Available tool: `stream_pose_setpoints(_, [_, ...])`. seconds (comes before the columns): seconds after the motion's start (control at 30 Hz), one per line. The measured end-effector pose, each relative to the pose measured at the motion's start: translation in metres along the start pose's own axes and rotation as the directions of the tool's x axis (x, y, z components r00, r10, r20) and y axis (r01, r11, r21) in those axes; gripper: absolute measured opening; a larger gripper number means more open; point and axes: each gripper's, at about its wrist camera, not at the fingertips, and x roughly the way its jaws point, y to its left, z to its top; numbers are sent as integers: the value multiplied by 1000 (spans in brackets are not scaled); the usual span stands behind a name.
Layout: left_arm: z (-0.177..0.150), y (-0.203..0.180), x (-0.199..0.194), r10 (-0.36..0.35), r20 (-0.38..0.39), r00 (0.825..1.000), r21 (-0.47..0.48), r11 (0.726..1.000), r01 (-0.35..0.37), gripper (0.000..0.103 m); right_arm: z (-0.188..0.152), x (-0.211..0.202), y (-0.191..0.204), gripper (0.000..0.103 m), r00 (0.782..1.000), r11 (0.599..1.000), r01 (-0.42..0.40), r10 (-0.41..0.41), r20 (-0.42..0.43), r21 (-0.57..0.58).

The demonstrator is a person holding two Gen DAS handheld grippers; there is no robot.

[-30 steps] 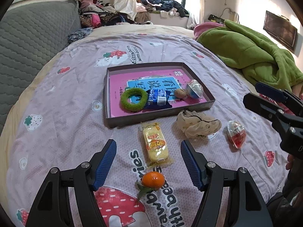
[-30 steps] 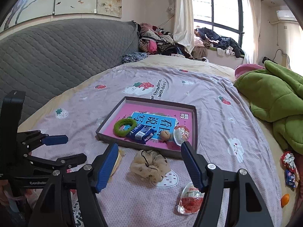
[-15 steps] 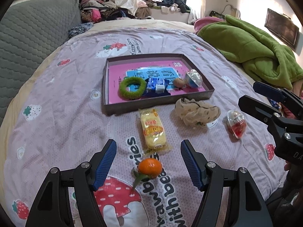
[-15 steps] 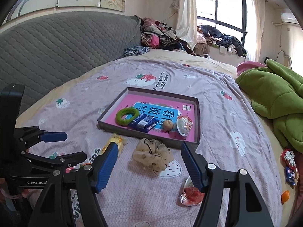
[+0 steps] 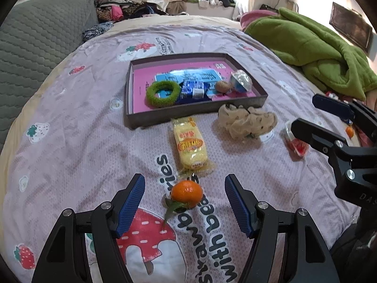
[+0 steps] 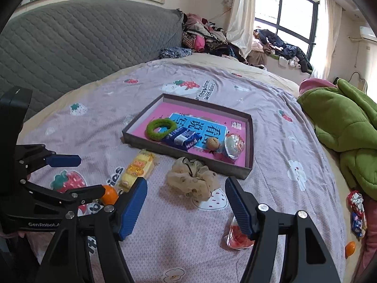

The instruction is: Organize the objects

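The left hand-held gripper [image 5: 185,202] was spread wide around the mandarin [image 5: 186,193] on the bed [image 5: 70,155]. The right hand-held gripper [image 6: 186,204] was spread too, holding nothing, near the scrunchie [image 6: 192,180].

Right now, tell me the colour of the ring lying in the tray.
Green. The ring shows best in the left wrist view.

Grey quilted headboard [image 6: 77,42], green blanket [image 5: 313,47] — clothes heap [image 6: 205,39], window [image 6: 289,11]
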Motion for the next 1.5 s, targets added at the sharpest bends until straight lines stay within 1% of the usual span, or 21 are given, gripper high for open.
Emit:
stream_pose_setpoints(0.17, [-6, -2, 7, 4, -26, 1000, 4, 1000, -4, 72, -5, 8, 2, 68, 1000, 1000, -4, 4, -29, -11])
stream_pose_setpoints(0.5, [-13, 1, 14, 7, -67, 998, 1, 1000, -7, 72, -10, 14, 7, 68, 999, 999, -14, 13, -53, -30])
stream_pose_setpoints(0.77, [-15, 1, 20, 13, -88, 996, 14, 1000, -12, 72, -15, 21, 7, 68, 997, 999, -15, 12, -76, -38])
stream_pose_setpoints(0.87, [-15, 2, 20, -3, -88, 996, 11, 1000, 4, 72, -16, 24, 4, 68, 997, 999, -14, 11, -79, -30])
stream_pose_setpoints(1.0, [-16, 2, 25, 18, -94, 995, 18, 1000, -16, 72, -18, 27, 3, 68, 997, 999, -14, 12, -82, -32])
stream_pose_setpoints(1.13, [-16, 4, 29, 20, -99, 995, 12, 1000, -19, 72, -20, 35, 3, 68, 996, 999, -2, -2, -86, -46])
stream_pose_setpoints(1.3, [-16, 5, 33, 17, -103, 995, 16, 1000, -15, 72, -25, 46, 3, 68, 994, 995, 48, -57, -97, -88])
stream_pose_setpoints(1.5, [-16, 7, 39, 24, -109, 994, 21, 1000, -22, 72, -27, 54, 0, 68, 993, 996, 34, -43, -110, -78])
